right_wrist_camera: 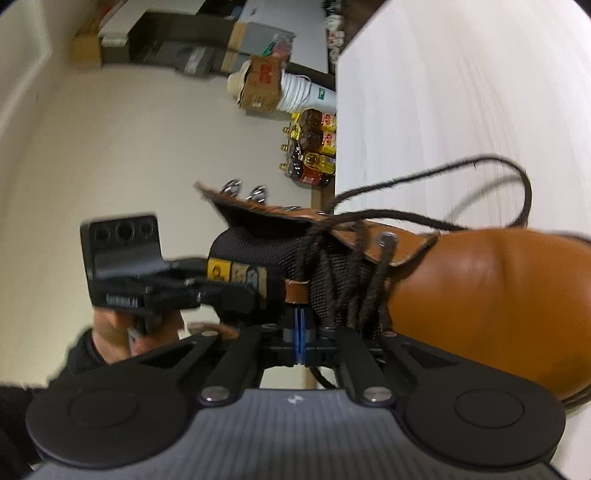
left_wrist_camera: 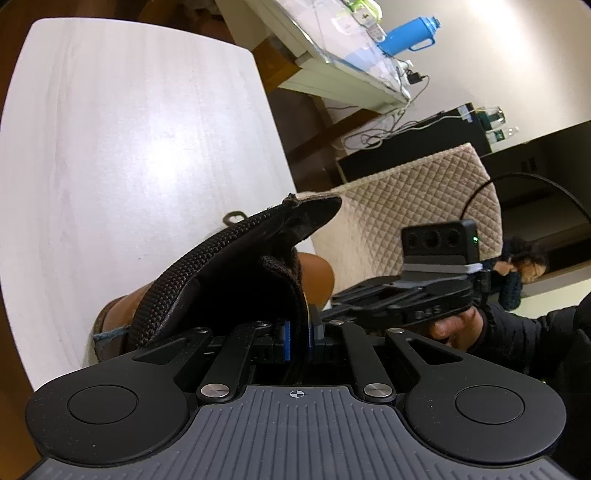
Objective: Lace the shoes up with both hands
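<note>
A tan leather boot (right_wrist_camera: 480, 295) lies on the white table (right_wrist_camera: 461, 92), its toe to the right in the right wrist view. Dark brown laces (right_wrist_camera: 406, 214) cross its eyelets, and one loose end loops over the table. My left gripper (left_wrist_camera: 299, 336) is shut on the boot's black mesh tongue (left_wrist_camera: 236, 266), near its yellow label (right_wrist_camera: 216, 271). My right gripper (right_wrist_camera: 299, 334) has its blue pads pressed together just below a small brown leather loop (right_wrist_camera: 295, 291) on the tongue. Nothing shows between them. A lace strand runs under its fingers. Both grippers meet at the boot's opening.
The table's edge runs close behind the boot. Beyond it stand a quilted beige chair (left_wrist_camera: 413, 206), a desk with cables and a blue bottle (left_wrist_camera: 406, 33), and a seated person (left_wrist_camera: 528, 266). Oil bottles (right_wrist_camera: 314, 147) and a cardboard box (right_wrist_camera: 262, 81) sit on the floor.
</note>
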### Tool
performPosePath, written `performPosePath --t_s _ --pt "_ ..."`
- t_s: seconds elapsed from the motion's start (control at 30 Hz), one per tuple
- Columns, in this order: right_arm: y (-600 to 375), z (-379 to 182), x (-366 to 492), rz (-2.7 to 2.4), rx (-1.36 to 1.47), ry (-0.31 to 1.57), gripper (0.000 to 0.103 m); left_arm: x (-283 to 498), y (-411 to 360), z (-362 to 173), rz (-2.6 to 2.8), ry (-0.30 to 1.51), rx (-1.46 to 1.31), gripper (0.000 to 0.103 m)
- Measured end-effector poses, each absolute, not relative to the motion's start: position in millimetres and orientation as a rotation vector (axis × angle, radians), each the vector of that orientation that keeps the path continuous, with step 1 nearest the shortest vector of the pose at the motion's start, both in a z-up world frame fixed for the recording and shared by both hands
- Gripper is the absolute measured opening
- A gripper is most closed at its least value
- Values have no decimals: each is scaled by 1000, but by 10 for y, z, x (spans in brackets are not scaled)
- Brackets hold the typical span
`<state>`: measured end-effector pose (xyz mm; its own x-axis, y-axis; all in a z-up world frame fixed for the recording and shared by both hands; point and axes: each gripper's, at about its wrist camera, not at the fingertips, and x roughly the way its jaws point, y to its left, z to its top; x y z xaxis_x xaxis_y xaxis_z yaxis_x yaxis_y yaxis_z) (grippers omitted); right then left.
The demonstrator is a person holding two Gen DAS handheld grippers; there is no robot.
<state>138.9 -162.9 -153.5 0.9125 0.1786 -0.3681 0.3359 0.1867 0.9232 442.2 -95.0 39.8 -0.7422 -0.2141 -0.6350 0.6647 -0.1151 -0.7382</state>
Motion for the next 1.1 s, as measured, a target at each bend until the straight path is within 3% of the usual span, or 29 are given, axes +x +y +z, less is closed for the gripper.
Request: performPosePath --t_s 0.2,0.3,0.47,0.57,0.67,1.0,1.1 --pt "-1443 -1342 1192 28 1404 559 3 4417 -969 381 -1921 1564 501 8" --pt "-1354 -1356 1244 61 1373 620 15 4416 -974 377 -1922 1565 503 8" --pt "-1565 -1321 1325 -50 1342 523 16 4409 -974 380 -1922 1563 505 8" --pt "-1569 -1300 1502 -56 1263 558 14 4408 -975 383 -1923 1556 507 8" --pt "-1506 -1289 1511 -89 1184 594 3 4411 -966 381 -1925 1553 506 8" --pt "-975 -1349 1122 -76 1272 641 2 4393 -963 384 -1925 1533 506 8" --pt "-535 -1479 1152 57 1286 766 2 4397 -957 386 -1921 1524 495 8"
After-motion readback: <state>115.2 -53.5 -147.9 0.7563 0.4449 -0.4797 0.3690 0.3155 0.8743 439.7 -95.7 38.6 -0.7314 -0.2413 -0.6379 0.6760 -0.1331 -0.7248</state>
